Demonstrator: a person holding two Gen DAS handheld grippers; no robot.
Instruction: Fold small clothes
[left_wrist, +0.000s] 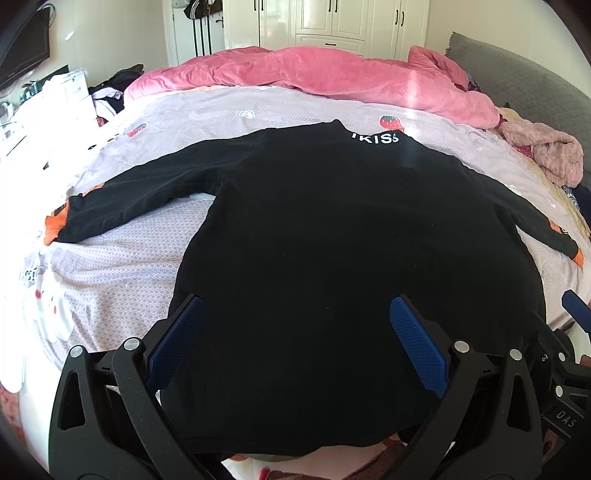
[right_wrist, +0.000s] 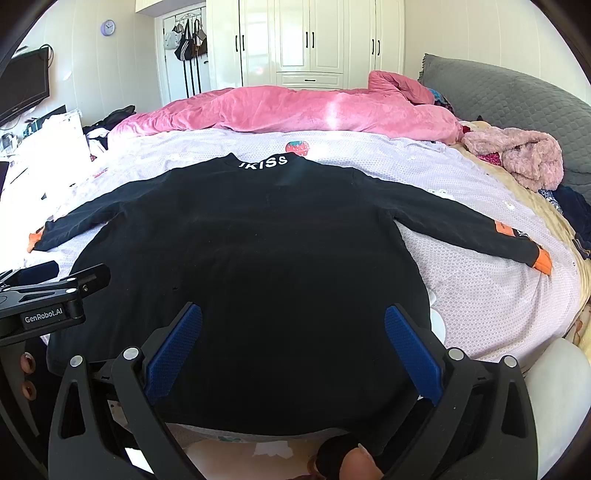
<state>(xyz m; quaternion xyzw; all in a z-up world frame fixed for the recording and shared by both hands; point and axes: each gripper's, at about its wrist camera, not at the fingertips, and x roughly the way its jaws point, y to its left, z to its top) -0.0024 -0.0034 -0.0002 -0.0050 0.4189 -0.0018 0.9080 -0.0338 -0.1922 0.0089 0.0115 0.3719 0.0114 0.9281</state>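
Note:
A black long-sleeved top (left_wrist: 332, 221) (right_wrist: 258, 240) lies spread flat on the lilac bed sheet (left_wrist: 122, 258), back up. White lettering (right_wrist: 264, 163) marks its collar at the far end, and both sleeves reach out sideways to orange cuffs (left_wrist: 51, 227) (right_wrist: 541, 260). My left gripper (left_wrist: 297, 301) hovers open over the near left part of the top, with nothing between its blue pads (left_wrist: 177, 343). My right gripper (right_wrist: 293, 308) hovers open over the near right part, its blue pads (right_wrist: 413, 354) also holding nothing. The left gripper's body (right_wrist: 55, 288) shows at the left edge of the right wrist view.
A pink duvet (right_wrist: 295, 110) is bunched across the far side of the bed. A fluffy pink garment (right_wrist: 524, 155) and dark clothes lie by the grey headboard (right_wrist: 517, 99) on the right. Cluttered white items (left_wrist: 55, 99) stand left. A fingertip (right_wrist: 356, 465) shows at the bottom.

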